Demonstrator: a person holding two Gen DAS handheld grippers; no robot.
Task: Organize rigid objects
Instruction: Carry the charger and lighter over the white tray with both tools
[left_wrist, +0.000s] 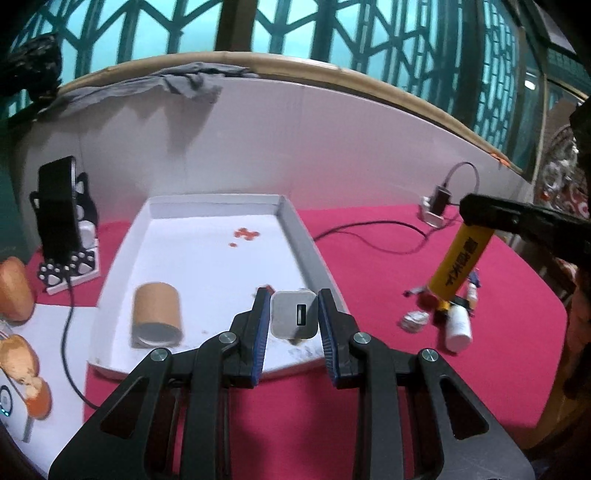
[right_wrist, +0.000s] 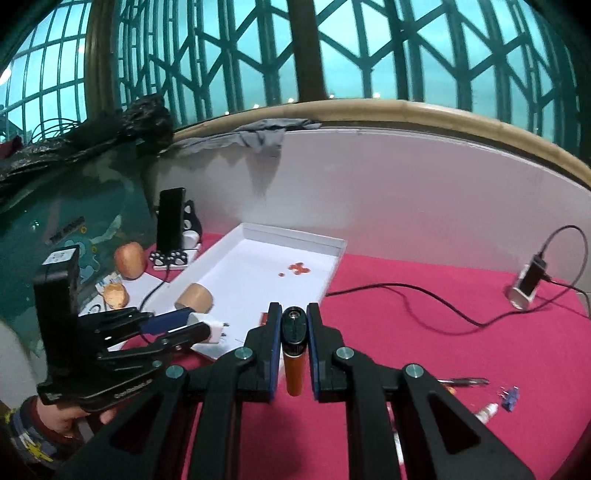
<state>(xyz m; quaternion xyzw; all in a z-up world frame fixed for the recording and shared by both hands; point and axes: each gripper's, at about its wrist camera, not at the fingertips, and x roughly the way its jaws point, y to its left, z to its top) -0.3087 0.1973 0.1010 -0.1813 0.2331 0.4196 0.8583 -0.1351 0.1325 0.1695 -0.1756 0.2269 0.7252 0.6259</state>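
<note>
1. White charger (left_wrist: 294, 314) sits gripped in my left gripper (left_wrist: 291, 317), over the tray's (left_wrist: 295, 229) near corner.
2. My right gripper (right_wrist: 294, 328) clamps the lighter (right_wrist: 293, 354) above the cloth.
3. Only the tube (left_wrist: 157, 314) lies in the tray; the bottle (left_wrist: 458, 326) and small bits remain outside.

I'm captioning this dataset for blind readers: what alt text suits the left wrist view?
The left claw grips a white USB charger cube over the near end of a white cardboard tray holding a brown cardboard tube. To the right, above red cloth, the right claw holds a yellow lighter.
</note>
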